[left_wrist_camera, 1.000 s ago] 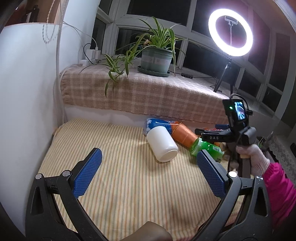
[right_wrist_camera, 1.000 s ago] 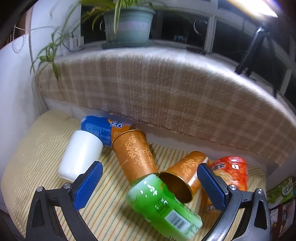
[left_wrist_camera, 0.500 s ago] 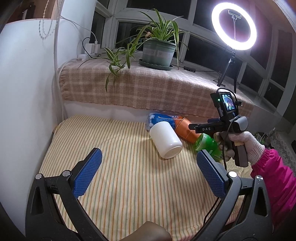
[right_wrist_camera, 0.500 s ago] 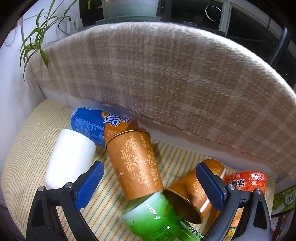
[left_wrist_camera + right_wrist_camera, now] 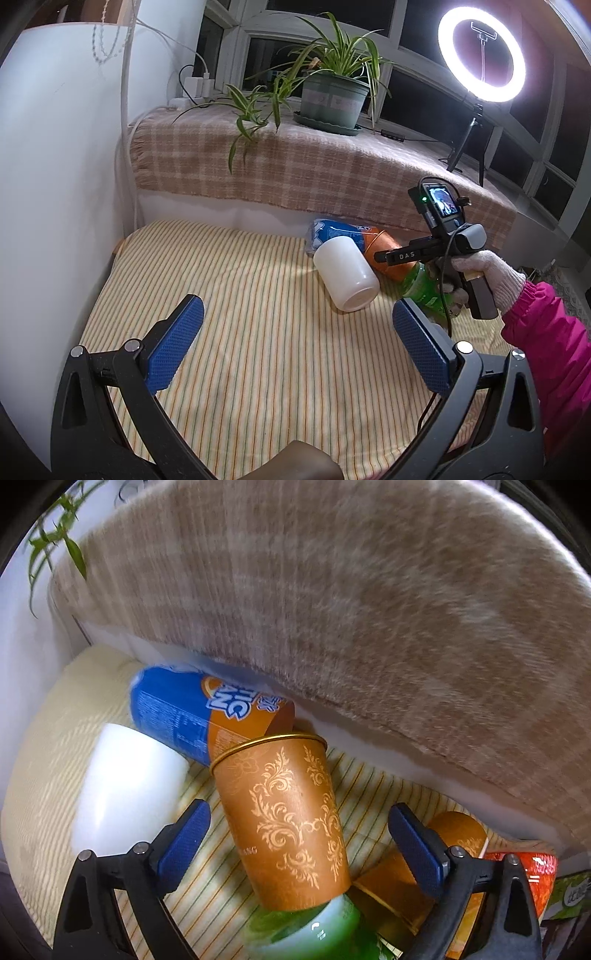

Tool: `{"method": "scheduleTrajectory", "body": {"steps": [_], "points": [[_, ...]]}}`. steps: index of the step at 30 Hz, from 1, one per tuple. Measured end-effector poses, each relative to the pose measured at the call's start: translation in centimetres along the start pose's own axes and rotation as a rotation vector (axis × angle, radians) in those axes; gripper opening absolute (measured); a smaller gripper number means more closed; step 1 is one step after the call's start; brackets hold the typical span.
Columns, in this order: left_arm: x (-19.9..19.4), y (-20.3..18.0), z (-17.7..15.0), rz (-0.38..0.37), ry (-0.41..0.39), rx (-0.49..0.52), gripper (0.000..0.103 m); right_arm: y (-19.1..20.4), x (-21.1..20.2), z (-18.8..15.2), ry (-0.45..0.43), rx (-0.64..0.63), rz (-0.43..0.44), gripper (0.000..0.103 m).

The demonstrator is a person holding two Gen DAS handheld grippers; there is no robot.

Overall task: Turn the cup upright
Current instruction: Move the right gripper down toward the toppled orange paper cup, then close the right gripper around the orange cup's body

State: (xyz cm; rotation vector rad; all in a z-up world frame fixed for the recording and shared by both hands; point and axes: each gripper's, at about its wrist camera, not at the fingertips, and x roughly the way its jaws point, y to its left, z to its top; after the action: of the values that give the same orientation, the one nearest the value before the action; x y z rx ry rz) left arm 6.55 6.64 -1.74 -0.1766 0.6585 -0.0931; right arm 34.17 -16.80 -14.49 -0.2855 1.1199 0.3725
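An orange cup with gold scrollwork [image 5: 288,819] lies on its side on the striped mat [image 5: 40,760], rim toward the wall. My right gripper [image 5: 299,843] is open, its blue pads either side of this cup and not touching it. In the left wrist view the right gripper [image 5: 384,256] hovers over the orange cup [image 5: 384,245]. A white cup [image 5: 345,275] lies on its side beside it; it also shows in the right wrist view [image 5: 125,794]. My left gripper [image 5: 295,339] is open and empty, above the mat [image 5: 221,295] well short of the cups.
A blue and orange can [image 5: 195,712], a green bottle [image 5: 314,938], a second orange cup [image 5: 436,860] and a red can [image 5: 535,875] lie among the cups. A plaid-covered ledge [image 5: 314,166] holds a potted plant [image 5: 332,99]. A ring light [image 5: 482,55] stands at the right.
My right gripper has moved forward and down, so the orange cup now lies between its pads. The left gripper has barely moved.
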Motion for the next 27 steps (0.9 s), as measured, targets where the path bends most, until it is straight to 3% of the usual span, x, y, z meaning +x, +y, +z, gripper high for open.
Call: {"method": "scheduleTrajectory", "body": {"steps": [6,8,10,16,27], "points": [[-0.2,0.6,-0.1,0.007,-0.002,-0.011,0.103,0.8,2.2,0.7,0.052,-0.034,-0.02,0.089],[-0.2,0.8,-0.1,0.009,-0.003,-0.016,0.103,1.0,2.8,0.8,0.059,-0.049,-0.012,0.078],[-0.2,0.9,-0.1,0.01,-0.003,-0.019,0.103,1.1,3.2,0.3,0.064,-0.058,-0.004,0.073],[-0.1,0.9,-0.1,0.009,-0.004,-0.019,0.103,2.7,3.6,0.7,0.055,-0.074,-0.02,0.072],[-0.3,0.2,-0.2,0.01,-0.004,-0.009,0.103,1.2,0.4,-1.0,0.016,-0.058,-0.007,0.069]]}}
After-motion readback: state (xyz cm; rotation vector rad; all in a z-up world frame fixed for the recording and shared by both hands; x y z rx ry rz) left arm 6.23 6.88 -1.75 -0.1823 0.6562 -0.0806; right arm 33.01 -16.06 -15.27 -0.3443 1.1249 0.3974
